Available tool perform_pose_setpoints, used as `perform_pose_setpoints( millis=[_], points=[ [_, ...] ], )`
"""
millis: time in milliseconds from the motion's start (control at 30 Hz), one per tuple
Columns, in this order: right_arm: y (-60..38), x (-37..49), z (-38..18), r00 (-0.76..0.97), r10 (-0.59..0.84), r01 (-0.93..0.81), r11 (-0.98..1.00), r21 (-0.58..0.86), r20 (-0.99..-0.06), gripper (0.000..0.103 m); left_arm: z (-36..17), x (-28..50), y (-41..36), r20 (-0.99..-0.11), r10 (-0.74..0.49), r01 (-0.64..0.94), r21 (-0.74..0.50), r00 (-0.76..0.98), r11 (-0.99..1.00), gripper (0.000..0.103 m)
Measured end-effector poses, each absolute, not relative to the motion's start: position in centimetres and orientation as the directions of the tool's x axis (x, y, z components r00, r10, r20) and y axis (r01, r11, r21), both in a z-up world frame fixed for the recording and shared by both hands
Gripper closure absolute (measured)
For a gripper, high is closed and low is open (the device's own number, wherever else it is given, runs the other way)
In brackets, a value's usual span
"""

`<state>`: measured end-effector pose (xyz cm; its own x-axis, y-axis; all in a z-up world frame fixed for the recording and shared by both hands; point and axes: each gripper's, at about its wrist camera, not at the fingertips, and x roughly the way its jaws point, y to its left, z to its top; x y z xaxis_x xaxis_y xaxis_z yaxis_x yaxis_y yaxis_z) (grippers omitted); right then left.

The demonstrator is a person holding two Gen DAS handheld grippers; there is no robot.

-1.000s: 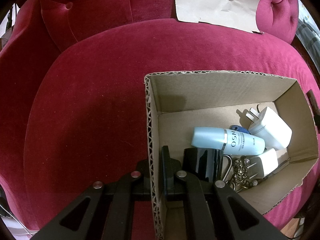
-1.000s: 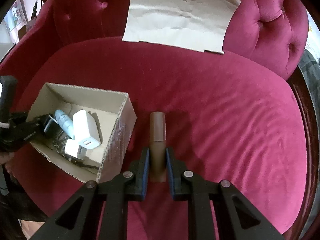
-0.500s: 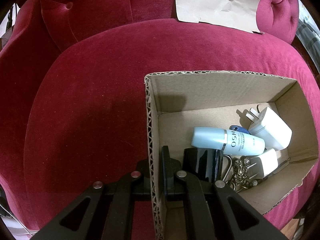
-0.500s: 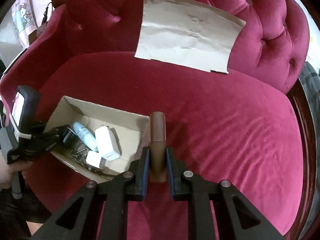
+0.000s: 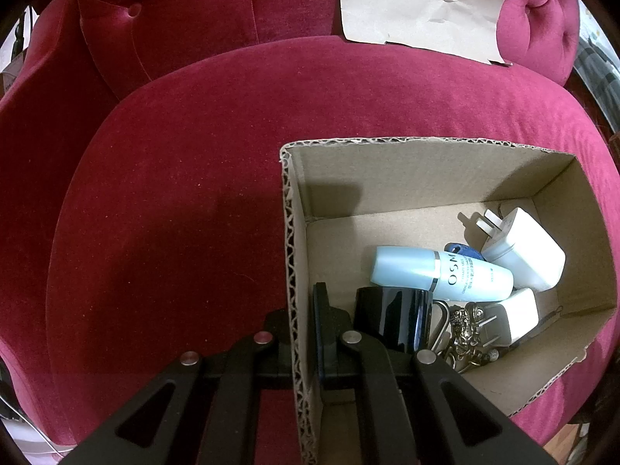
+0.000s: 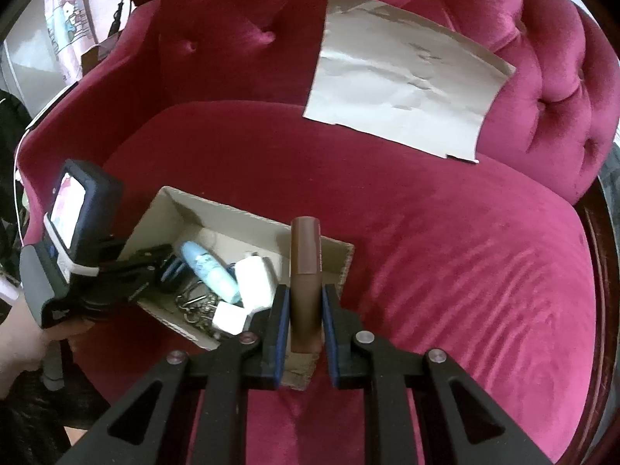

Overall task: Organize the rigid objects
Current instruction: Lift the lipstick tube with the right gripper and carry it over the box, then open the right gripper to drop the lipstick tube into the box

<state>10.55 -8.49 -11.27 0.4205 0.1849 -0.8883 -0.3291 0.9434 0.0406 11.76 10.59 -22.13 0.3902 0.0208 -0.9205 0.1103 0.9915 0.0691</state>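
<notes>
An open cardboard box (image 5: 407, 170) sits on a red velvet sofa seat (image 5: 174, 193). My left gripper (image 5: 300, 333) is shut on the box's left wall, one finger inside, one outside. Inside lie a light blue bottle (image 5: 438, 271), a black cup (image 5: 391, 321), two white chargers (image 5: 523, 248), a small blue item and a metal keychain (image 5: 469, 329). My right gripper (image 6: 304, 310) is shut on a brown tube (image 6: 306, 267), held in the air above the box's near right corner (image 6: 341, 255). The left gripper (image 6: 128, 283) shows at the box's left side in the right wrist view.
A sheet of brown paper (image 6: 399, 93) leans on the tufted sofa back (image 6: 240, 31). The sofa's wooden frame (image 6: 604, 255) runs along the right edge. The seat to the right of the box is bare velvet (image 6: 465, 252).
My right gripper has risen and moved left with the brown tube, from beside the box to over its near right corner. The left gripper and box have stayed put.
</notes>
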Motion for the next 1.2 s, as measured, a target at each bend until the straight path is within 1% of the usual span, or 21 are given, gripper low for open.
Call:
perform_pose_setpoints(
  millis=[600,1200],
  points=[
    [-3.3,10.5,-13.3,0.341,0.245,-0.419,0.904,0.087,-0.907,0.086,-22.1,11.8,10.5,-0.921,0.020,0.110,0.069,0.390,0.991,0.098],
    [-1.7,12.0,-16.4,0.281,0.263,-0.372,0.916,0.148,-0.923,0.086,-22.1,11.8,10.5,-0.921,0.020,0.109,0.067,0.390,0.992,0.098]
  ],
)
